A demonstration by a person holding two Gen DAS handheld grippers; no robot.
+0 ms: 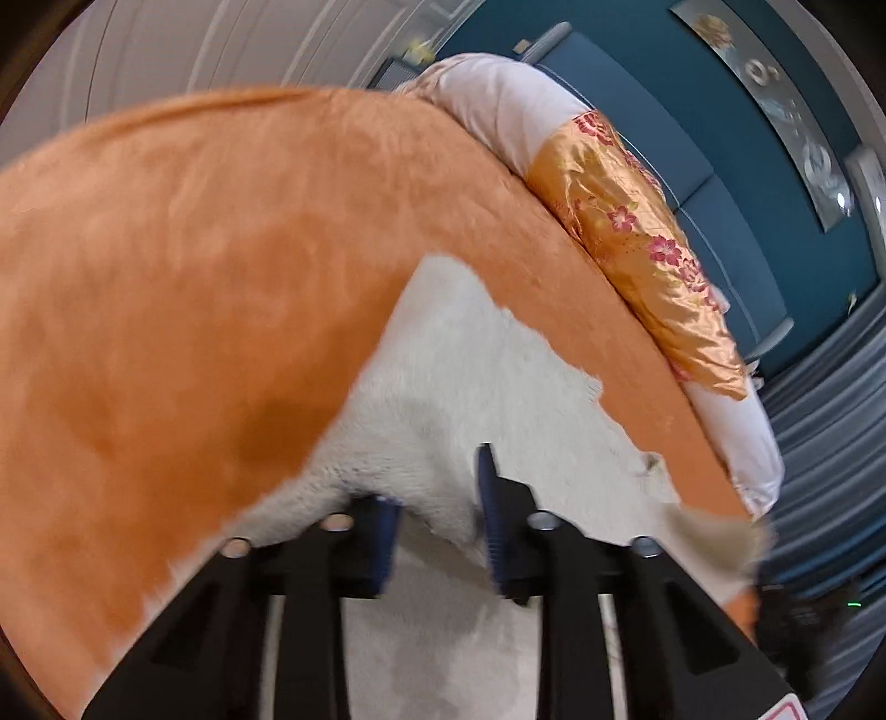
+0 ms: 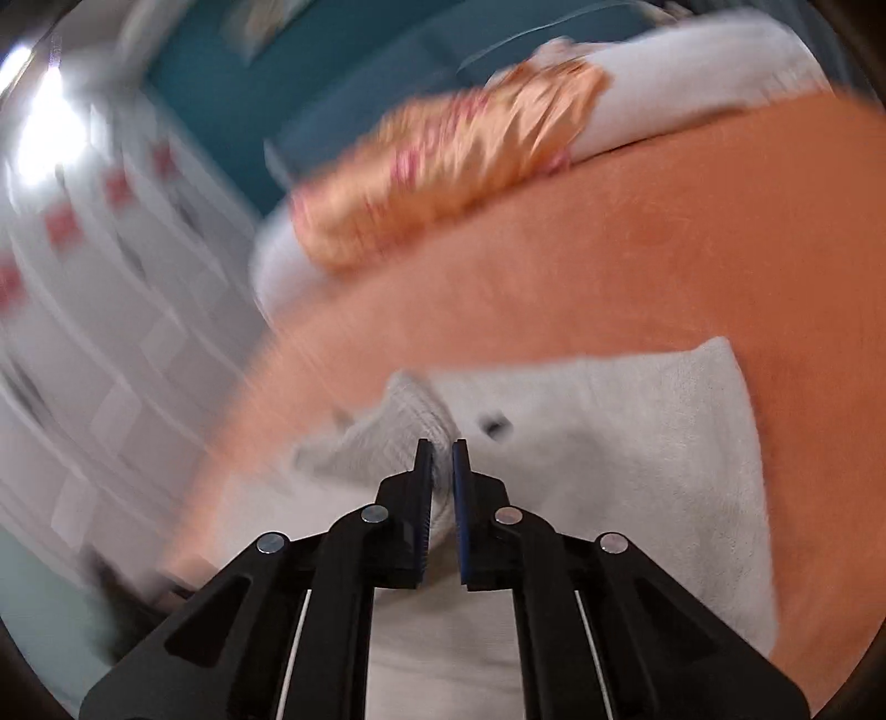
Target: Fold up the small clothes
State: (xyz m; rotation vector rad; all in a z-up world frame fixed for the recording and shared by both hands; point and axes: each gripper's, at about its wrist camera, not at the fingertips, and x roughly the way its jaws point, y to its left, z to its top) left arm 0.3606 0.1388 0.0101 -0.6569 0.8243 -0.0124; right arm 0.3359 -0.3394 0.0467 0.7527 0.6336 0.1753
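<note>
Left wrist view shows an orange plush blanket [image 1: 221, 266] covering the bed as the working surface, and on it lies the white fleece garment [image 1: 487, 387], the small piece of clothing to be folded. The left gripper [image 1: 440, 498] has its blue pads pinching a fold of that garment's near edge. Beyond the blanket's far edge lies a pale pink quilt [image 1: 498, 105] with a gold floral satin panel [image 1: 637, 232], and behind that stands a teal padded headboard wall [image 1: 747, 166]; white panelled doors [image 1: 221, 44] fill the room past the blanket. From the right wrist view, the right gripper [image 2: 442, 459] is clenched on the garment's ribbed cuff [image 2: 382, 437], at the blanket's near side, though motion blur smears much of this view.
</note>
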